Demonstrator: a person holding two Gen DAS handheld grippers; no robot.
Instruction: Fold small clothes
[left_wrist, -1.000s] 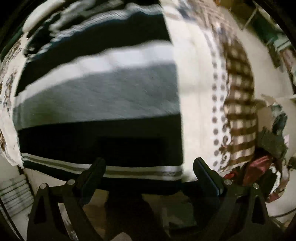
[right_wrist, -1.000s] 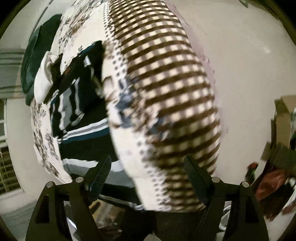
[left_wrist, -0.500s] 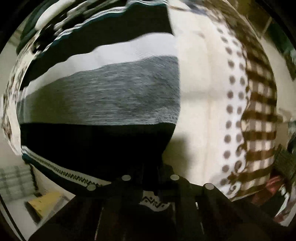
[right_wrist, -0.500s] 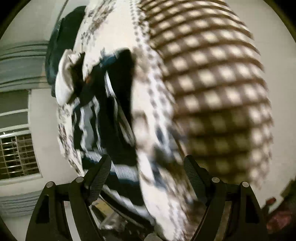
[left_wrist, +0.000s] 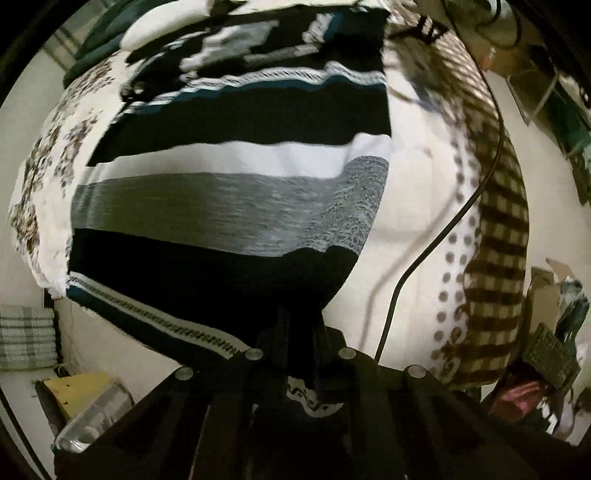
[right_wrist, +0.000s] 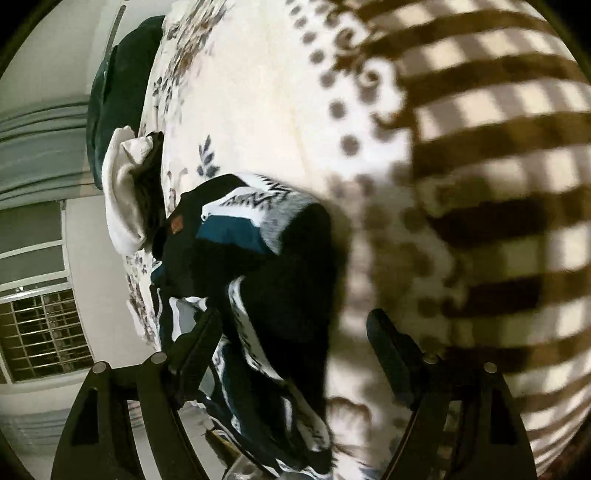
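Observation:
A striped knit sweater in black, white, grey and teal lies flat on a cream bedspread. My left gripper is shut on the sweater's near right hem corner, at the black band. In the right wrist view the same sweater lies bunched, seen from its side, and my right gripper is open just above its dark edge, left finger over the cloth, right finger over the bedspread.
The bedspread has a brown checked border and floral print. A white garment and a dark green cloth lie at the far end. A black cable crosses the bed. Clutter stands by the bed.
My left gripper went from open to shut on the sweater's hem corner. My right gripper swung down toward the sweater's side edge, staying open.

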